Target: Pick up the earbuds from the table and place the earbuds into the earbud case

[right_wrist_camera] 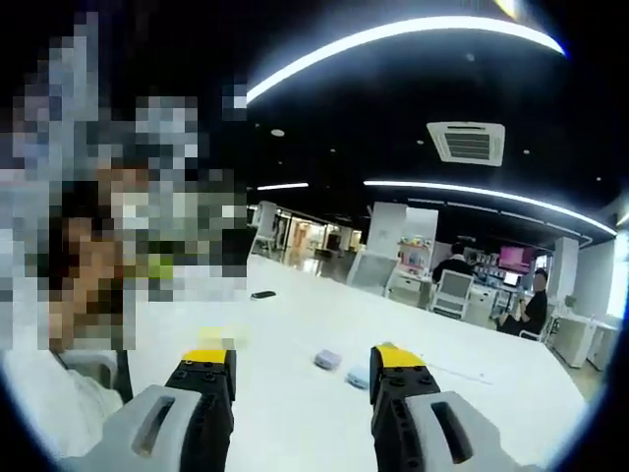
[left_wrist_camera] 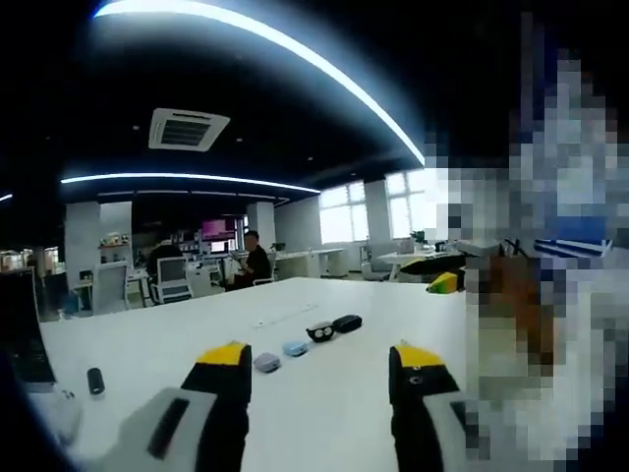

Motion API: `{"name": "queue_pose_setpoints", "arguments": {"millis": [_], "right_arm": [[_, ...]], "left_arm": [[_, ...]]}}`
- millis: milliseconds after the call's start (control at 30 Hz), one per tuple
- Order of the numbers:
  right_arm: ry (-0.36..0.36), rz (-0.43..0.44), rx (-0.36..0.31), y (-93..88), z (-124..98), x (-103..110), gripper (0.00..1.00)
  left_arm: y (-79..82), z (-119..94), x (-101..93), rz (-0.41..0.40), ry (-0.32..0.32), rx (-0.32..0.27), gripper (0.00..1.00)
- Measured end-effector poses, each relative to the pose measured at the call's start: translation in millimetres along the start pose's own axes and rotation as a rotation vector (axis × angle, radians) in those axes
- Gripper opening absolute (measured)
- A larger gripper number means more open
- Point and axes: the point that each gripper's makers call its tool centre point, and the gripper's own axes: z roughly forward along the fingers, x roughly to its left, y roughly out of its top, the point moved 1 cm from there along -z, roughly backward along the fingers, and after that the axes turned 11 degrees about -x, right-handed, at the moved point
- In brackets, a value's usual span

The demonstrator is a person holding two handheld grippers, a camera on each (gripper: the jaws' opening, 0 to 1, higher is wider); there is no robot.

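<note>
Both grippers hung above the white table (left_wrist_camera: 324,413), jaws apart and empty: left gripper (left_wrist_camera: 319,369), right gripper (right_wrist_camera: 300,369). Ahead lay two small cases (left_wrist_camera: 266,362) (left_wrist_camera: 295,348), then an open black case (left_wrist_camera: 320,331) and a dark pouch (left_wrist_camera: 346,323). Nothing blocked them. Earbuds were too small to tell.

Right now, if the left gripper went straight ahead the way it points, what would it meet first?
Probably the white table. The left gripper is open, and between its jaws lie a grey case and a blue case; the grey one looks nearest, though depth is unclear.
</note>
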Motion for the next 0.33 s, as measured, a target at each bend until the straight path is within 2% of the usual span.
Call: {"name": "queue_pose_setpoints", "arguments": {"millis": [333], "right_arm": [[0.019,0.003,0.013,-4.9,3.7,2.3,0.53]], "left_arm": [[1.2,1.1,-0.5,0.002,-0.005,-0.009,0.57]]}}
